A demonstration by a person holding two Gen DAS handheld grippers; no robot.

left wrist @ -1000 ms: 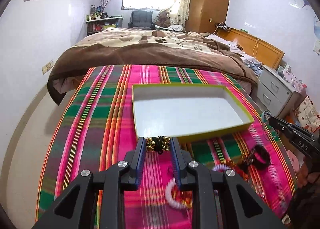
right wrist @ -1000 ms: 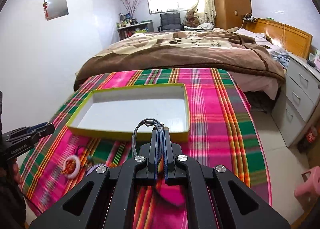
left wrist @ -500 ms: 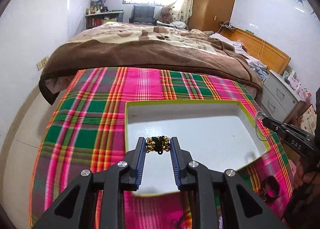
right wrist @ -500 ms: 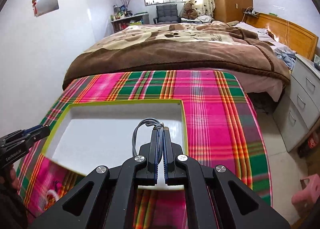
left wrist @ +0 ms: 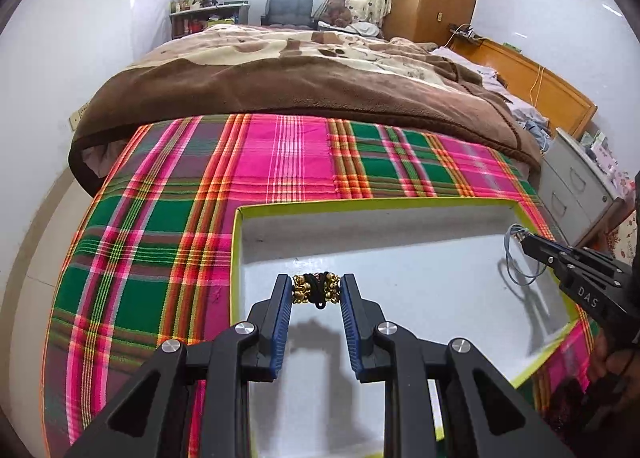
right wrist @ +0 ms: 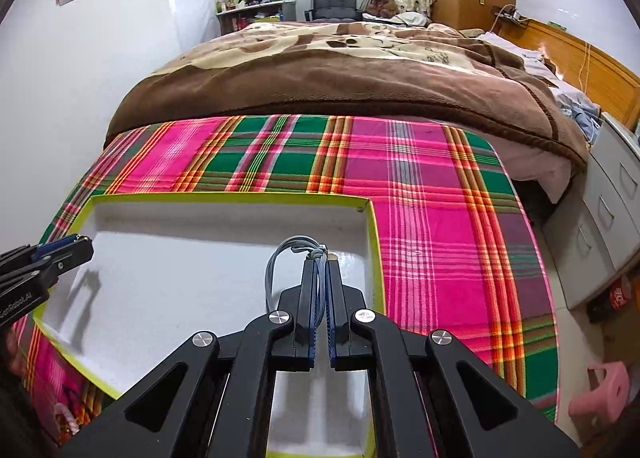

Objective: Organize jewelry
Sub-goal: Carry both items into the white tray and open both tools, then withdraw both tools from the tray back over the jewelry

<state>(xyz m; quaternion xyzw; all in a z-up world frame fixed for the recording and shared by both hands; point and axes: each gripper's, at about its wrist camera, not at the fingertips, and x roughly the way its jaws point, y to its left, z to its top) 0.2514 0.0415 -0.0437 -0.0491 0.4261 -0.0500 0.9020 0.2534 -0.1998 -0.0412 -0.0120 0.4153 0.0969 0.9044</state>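
A shallow white tray with a yellow-green rim [left wrist: 360, 203] [right wrist: 224, 197] lies on the plaid cloth. My left gripper [left wrist: 316, 290] is shut on a gold-bead and black-cord bracelet [left wrist: 316, 289] and holds it above the tray's left part. My right gripper [right wrist: 320, 258] is shut on a grey cord bracelet [right wrist: 280, 254], whose loop hangs to the left of the fingers, above the tray's right part. The right gripper also shows at the right of the left wrist view [left wrist: 524, 238], and the left gripper at the left of the right wrist view [right wrist: 76, 242].
The table carries a pink and green plaid cloth [left wrist: 160, 217]. Other jewelry lies near the tray's front corner [right wrist: 68, 414]. A bed with a brown blanket [left wrist: 300, 85] stands behind the table. Grey drawers [right wrist: 612, 209] and a pink stool [right wrist: 600, 390] are at the right.
Both grippers have moved forward over the tray with their bracelets still held. The loose jewelry in front of the tray has dropped nearly out of view.
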